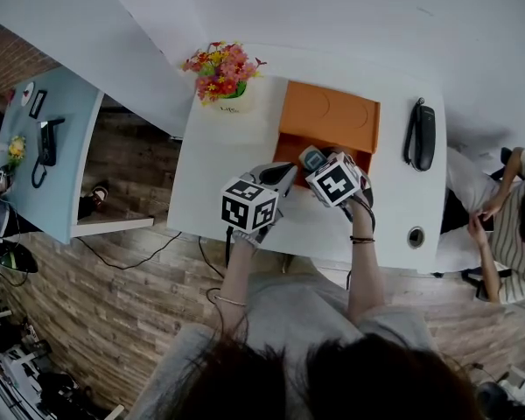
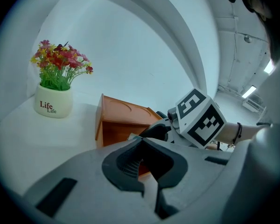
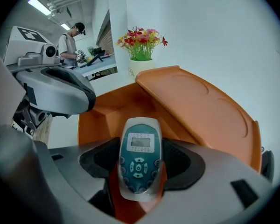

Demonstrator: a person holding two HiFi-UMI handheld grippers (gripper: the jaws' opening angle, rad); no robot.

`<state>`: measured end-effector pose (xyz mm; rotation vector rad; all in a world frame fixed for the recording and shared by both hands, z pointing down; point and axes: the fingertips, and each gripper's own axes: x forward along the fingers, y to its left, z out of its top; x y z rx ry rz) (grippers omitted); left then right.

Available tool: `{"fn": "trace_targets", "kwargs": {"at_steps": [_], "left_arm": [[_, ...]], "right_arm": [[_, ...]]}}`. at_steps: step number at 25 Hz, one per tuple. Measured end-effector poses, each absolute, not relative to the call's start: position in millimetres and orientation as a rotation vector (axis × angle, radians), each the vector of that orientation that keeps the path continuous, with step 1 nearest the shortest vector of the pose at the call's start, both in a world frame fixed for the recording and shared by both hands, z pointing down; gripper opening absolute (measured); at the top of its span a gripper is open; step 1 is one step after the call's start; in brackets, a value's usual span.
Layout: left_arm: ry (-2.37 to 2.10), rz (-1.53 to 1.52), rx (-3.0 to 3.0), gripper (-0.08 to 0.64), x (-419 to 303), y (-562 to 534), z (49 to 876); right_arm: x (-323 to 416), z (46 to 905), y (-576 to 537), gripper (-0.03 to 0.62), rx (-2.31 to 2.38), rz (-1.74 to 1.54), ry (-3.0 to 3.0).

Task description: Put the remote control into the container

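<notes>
A grey and teal remote control (image 3: 140, 157) with a small screen is clamped between the jaws of my right gripper (image 3: 140, 167), screen end forward. It hangs over the front opening of the orange container (image 3: 123, 106), whose lid (image 3: 200, 111) stands raised behind. In the head view the remote control (image 1: 311, 158) and right gripper (image 1: 325, 171) sit at the front edge of the container (image 1: 328, 116). My left gripper (image 1: 280, 176) is just left of them, jaws together and empty. From the left gripper (image 2: 142, 141), the container (image 2: 123, 122) lies straight ahead.
A white pot of red and yellow flowers (image 1: 220, 73) stands at the table's back left, a black telephone (image 1: 420, 136) at its right side. A round cable port (image 1: 416, 236) is near the front right corner. A seated person (image 1: 507, 208) is beyond the table's right end.
</notes>
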<state>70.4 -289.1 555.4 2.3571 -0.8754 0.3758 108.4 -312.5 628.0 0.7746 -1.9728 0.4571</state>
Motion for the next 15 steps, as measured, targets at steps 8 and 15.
{"fn": "trace_targets", "kwargs": {"at_steps": [8,15], "left_arm": [[-0.896,0.38,2.341,0.003,64.6,-287.3,557.1],[-0.894,0.393,2.338,0.003,66.4,-284.8,558.2]], "right_arm": [[106.7,630.9,-312.2,0.285,0.744,0.457,-1.941],[108.1,636.5,-308.0,0.285,0.714,0.505,-1.939]]}}
